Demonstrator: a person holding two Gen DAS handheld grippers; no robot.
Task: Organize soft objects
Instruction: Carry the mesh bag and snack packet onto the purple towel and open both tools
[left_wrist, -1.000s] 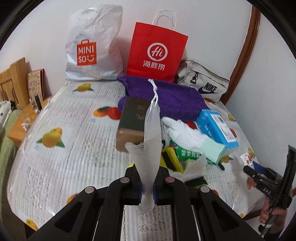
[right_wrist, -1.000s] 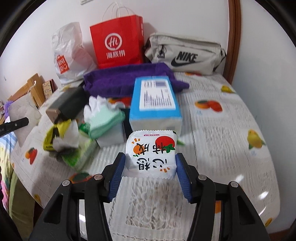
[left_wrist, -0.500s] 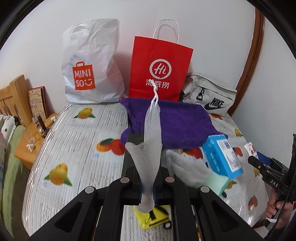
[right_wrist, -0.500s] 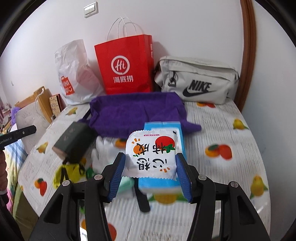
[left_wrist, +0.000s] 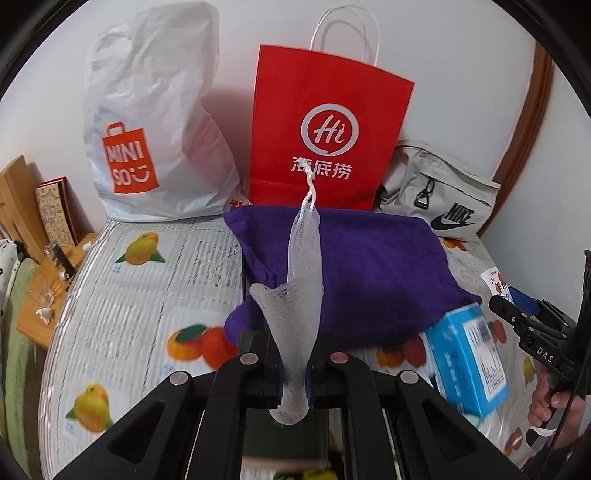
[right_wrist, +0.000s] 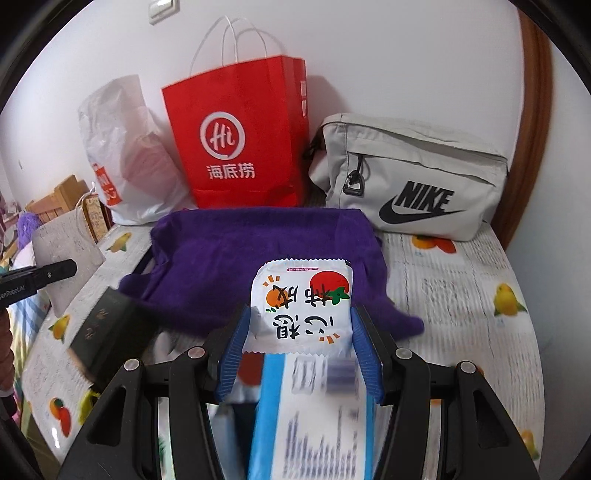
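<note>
The left gripper (left_wrist: 293, 373) is clamped almost fully together on a limp white mesh net pouch with a drawstring loop (left_wrist: 301, 280), which stands up out of the jaws. The right gripper (right_wrist: 299, 350) holds a white plastic-wrapped tissue pack printed with fruit (right_wrist: 301, 306) across its width at a medium opening, blue pads pressing both side edges. Both items are carried in the air above the fruit-print plastic tablecloth (left_wrist: 147, 295), over a folded purple towel (right_wrist: 258, 251). Judged by appearance, the mesh is very light and will sag or snag; grip it low on its gathered end. The pack is light, compressible and glossy, so it may slip; hold across the sides. Open room lies on the bare cloth to either side of the towel. The red paper bag (left_wrist: 328, 129), white plastic bag (left_wrist: 155, 122) and grey pouch (right_wrist: 413, 177) block the wall side.
</note>
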